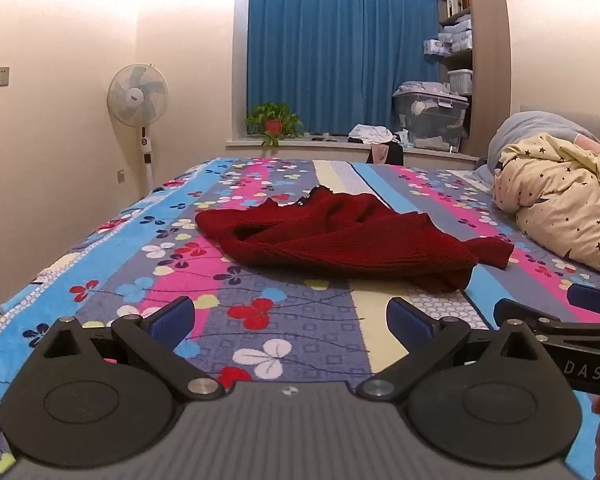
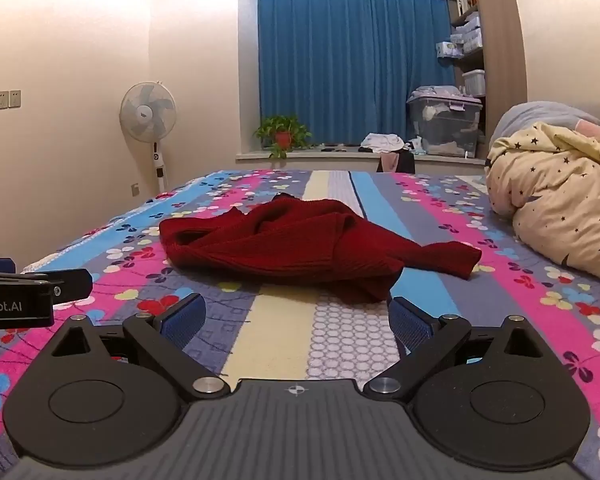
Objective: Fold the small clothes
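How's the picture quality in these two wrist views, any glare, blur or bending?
Left wrist view: sharp; fisheye bows the cream wall, whose top is washed out. Right wrist view: equally sharp, dark vignette corners, crumpled dark red knitted garment evenly lit with faint shadow on the floral bedsheet.

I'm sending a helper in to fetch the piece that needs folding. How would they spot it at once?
Go to the bed with the bright striped flowered cover, below the blue curtain. Near the middle of it lies a crumpled sweater, one sleeve trailing towards the quilt. It is the only dark red ribbed knit there; the quilt is pale yellow with stars.
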A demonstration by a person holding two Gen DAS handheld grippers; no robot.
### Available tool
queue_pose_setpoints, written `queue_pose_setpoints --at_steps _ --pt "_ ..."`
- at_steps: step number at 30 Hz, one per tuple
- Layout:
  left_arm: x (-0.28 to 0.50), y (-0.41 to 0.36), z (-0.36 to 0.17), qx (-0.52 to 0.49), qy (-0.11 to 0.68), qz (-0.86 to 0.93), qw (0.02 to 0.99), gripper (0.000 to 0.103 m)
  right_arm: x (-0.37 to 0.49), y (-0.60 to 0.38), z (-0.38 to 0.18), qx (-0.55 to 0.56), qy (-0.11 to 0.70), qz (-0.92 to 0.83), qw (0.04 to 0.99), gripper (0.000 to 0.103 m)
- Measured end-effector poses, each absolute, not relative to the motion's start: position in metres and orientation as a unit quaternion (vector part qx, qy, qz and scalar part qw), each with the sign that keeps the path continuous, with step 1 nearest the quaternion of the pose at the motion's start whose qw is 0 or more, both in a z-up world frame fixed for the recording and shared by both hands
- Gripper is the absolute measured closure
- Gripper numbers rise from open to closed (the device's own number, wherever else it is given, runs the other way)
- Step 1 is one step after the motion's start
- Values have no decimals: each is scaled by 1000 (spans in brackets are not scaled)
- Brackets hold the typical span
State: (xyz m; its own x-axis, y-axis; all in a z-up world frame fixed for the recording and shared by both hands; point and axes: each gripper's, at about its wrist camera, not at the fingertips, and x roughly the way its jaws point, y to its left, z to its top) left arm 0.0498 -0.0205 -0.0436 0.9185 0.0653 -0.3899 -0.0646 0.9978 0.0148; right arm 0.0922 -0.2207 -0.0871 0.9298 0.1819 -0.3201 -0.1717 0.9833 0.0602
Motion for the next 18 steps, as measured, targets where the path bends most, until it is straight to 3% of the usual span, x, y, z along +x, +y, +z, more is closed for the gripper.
queue_pose_setpoints --at_steps 18 --pt "49 -21 -44 0 198 38 980 1 87 -223 -86 23 163 93 982 5"
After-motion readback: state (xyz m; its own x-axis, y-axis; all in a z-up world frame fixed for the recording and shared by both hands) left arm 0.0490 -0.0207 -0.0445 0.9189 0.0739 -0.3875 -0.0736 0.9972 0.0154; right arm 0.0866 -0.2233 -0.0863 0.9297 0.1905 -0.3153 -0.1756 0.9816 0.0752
